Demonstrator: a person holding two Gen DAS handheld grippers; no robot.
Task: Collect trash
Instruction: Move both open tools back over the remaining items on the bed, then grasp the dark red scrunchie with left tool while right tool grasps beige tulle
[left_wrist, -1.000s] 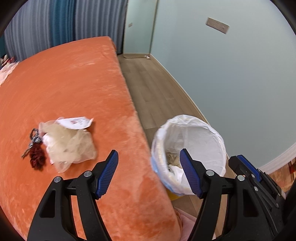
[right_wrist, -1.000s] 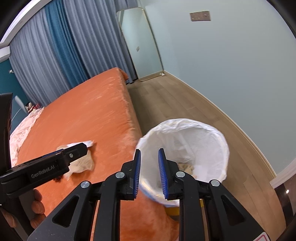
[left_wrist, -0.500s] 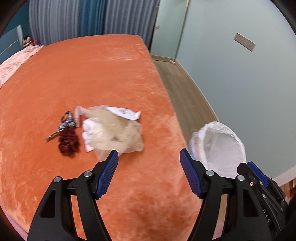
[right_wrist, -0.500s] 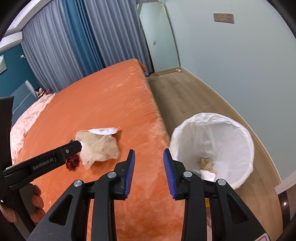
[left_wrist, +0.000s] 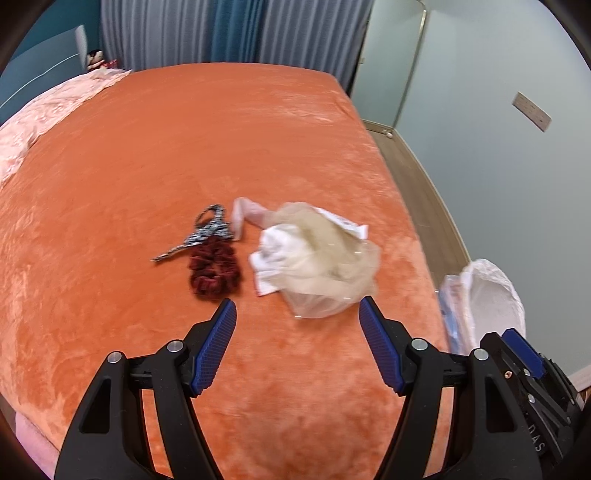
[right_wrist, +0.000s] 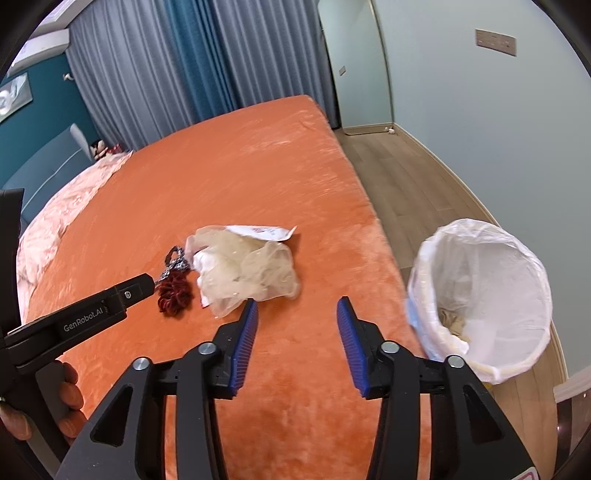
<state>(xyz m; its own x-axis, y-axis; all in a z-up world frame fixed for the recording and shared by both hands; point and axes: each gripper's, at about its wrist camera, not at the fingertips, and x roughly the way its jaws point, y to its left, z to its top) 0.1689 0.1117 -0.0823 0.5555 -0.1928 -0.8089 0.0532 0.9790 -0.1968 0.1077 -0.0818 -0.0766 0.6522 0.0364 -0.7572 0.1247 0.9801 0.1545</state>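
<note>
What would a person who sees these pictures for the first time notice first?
Probably the crumpled plastic bag, lying with white paper scraps near the middle of the bright orange bed cover. A dark red scrunchie and a patterned one lie just to its left. On the floor beside the bed stands a trash bin with a white liner, and both the left gripper and right gripper are open and empty.

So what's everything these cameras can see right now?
Plastic bag: one, clear, crumpled on the bed.
Paper slip: one, white, touching the bag's far side.
Scrunchie: one, dark red, left of the bag.
Hair tie: one, black-and-white, behind the scrunchie.
Bed: one, orange cover.
Bin: one, white liner, on the floor right of the bed.
Curtains: grey and blue, behind the bed.
Left gripper: fingers open, empty.
Right gripper: fingers open, empty.
</note>
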